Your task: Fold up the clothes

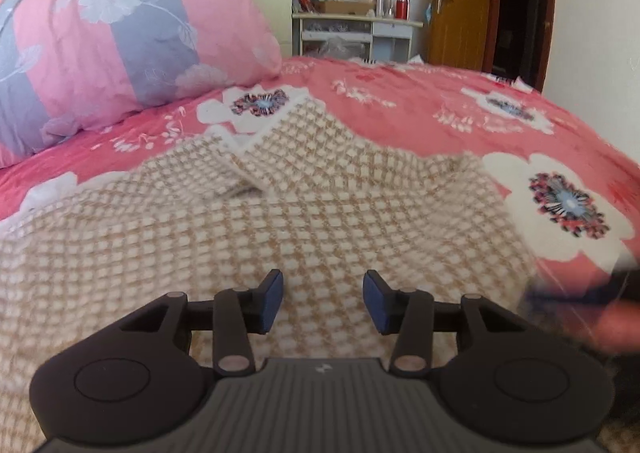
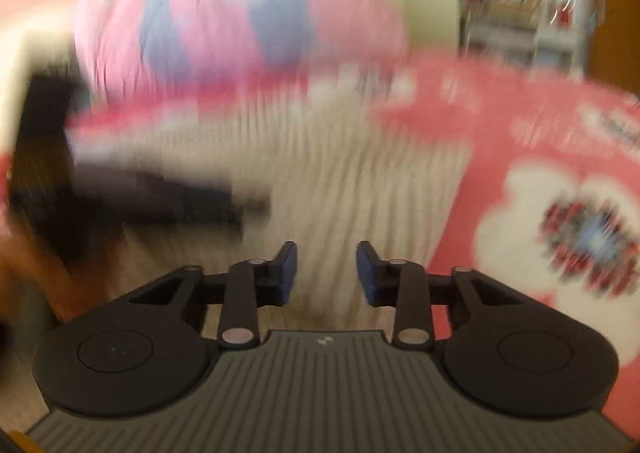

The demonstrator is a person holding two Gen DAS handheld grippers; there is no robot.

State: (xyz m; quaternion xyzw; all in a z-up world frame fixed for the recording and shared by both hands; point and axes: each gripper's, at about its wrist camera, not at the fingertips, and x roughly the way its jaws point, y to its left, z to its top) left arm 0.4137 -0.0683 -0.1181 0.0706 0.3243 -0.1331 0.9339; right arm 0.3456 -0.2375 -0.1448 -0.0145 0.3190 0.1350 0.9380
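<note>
Left wrist view: a beige-and-white checked garment (image 1: 280, 213) lies rumpled on the pink floral bedspread (image 1: 420, 101), the left gripper (image 1: 323, 301) part-open and empty above it. Right wrist view, blurred: the right gripper (image 2: 326, 273) narrowly parted, empty, over the same cloth.

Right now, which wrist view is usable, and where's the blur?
Left wrist view: mostly sharp, the checked garment and pillow read clearly; fisheye bends the bed edge; only the lower right corner smears. Right wrist view: heavy sideways motion blur over everything except its own tongs.
</note>
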